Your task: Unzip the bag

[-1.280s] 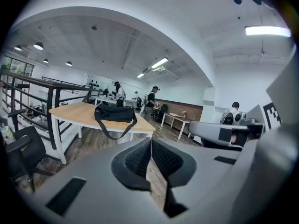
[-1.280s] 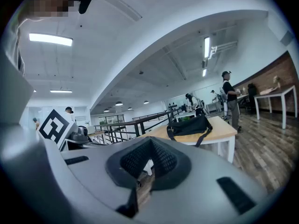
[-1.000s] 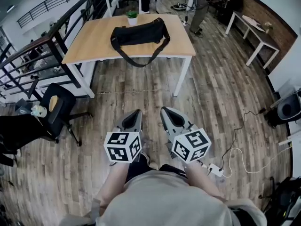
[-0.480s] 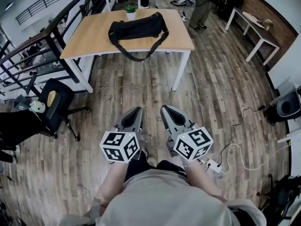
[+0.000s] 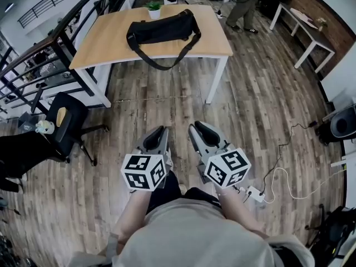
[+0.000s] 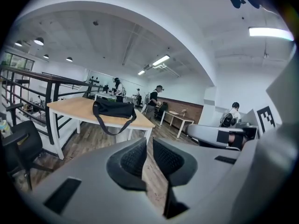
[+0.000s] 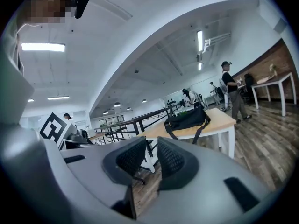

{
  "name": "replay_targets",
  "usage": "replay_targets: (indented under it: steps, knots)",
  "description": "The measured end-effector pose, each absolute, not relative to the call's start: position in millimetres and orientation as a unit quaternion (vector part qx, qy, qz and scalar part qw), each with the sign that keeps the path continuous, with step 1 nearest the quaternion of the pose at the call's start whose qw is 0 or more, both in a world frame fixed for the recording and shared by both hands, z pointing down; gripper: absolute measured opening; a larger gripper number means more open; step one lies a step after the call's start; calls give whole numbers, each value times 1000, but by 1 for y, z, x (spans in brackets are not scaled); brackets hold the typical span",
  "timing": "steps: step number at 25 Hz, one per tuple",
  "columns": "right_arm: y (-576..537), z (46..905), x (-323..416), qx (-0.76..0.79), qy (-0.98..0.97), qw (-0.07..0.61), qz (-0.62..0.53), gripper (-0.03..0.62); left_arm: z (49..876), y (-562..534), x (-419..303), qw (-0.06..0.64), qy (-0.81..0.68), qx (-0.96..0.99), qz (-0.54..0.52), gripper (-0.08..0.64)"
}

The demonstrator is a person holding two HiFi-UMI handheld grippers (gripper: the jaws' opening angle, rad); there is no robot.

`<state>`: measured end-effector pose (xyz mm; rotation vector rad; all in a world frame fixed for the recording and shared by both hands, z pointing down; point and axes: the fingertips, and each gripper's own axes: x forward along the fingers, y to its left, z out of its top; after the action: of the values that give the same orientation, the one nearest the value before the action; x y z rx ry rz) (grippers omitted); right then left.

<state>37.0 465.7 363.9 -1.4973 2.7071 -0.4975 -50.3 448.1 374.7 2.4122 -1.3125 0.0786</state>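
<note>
Head view, black bag (image 5: 162,29) lying left-to-right on table (image 5: 100,46), left hand-held gripper (image 5: 158,133) nearly closed, right hand-held gripper (image 5: 199,129) just opening, empty

Black bag (image 7: 187,119) — on wooden table (image 7: 223,120)

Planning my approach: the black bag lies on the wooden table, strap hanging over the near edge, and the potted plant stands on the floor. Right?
Not the floor: the head view shows the potted plant on the table, just behind the black bag. The strap does hang over the near edge.
</note>
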Motion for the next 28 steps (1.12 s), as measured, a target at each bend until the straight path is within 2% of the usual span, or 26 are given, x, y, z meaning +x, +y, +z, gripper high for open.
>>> replay_targets:
  steps: [6,9,17,28]
  knots:
    - [418,371,45,-488,858,-7,-159,93,383,388,-55,205,-478,853,34,50]
    - [385,374,45,-492,855,-12,-162,105,383,351,-55,211,-476,853,36,131]
    - [279,376,35,-499,849,-33,-169,107,376,255,-47,223,-432,873,32,132]
    - [160,362,12,-519,838,-12,-170,107,368,134,-64,216,-397,891,32,130]
